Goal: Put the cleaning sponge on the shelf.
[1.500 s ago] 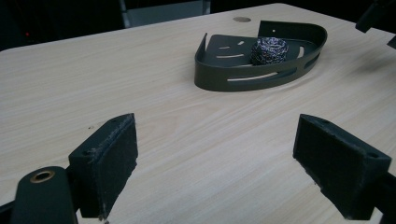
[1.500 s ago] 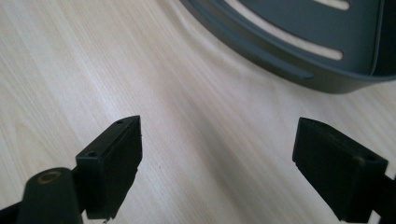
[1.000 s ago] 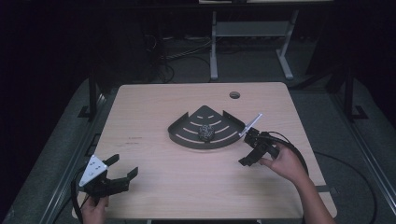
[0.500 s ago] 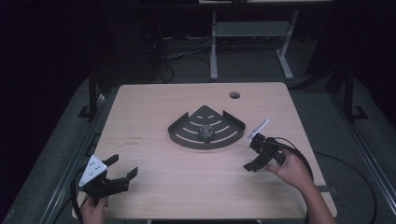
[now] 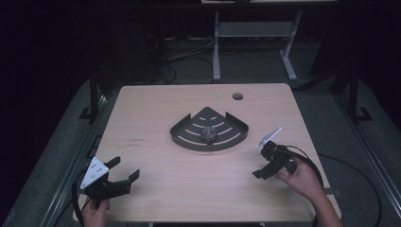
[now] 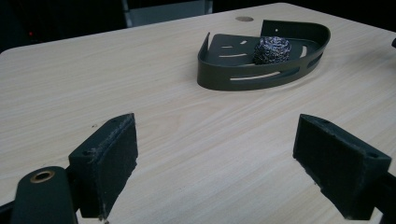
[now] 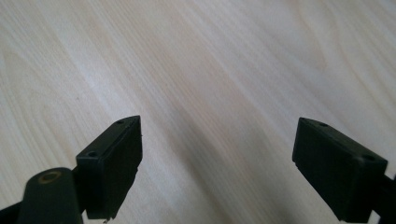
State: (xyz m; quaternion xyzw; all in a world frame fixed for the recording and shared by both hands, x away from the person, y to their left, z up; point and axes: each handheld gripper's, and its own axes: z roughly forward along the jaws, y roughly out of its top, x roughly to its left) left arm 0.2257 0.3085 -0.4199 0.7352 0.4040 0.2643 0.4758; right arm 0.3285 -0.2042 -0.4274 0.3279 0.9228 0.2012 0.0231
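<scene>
Here, the wooden table (image 5: 156, 118) is taking up most of the high view, its pale grain running under everything else, with a small round hole (image 5: 237, 96) sitting near its far edge. Near the table's middle, a dark fan-shaped tray (image 5: 189, 135) with slotted floor and low rim is lying flat, its curved side facing the person. Inside it, the steel-wool ball (image 5: 208, 133) is resting on the slotted floor, close to the curved wall; the left gripper view is showing it there too (image 6: 272, 49), well beyond that gripper's jaws.

The left gripper (image 5: 124, 176) is hovering at the table's near left corner, held in the person's left hand (image 5: 96, 213), its jaws standing wide apart with nothing between them, pointing towards the tray. The right gripper (image 5: 261, 169) is sitting at the near right side, gripped by the right hand (image 5: 305, 179), well apart from the tray. In the right gripper view its jaws are likewise spread wide, with bare wood lying between them.
</scene>
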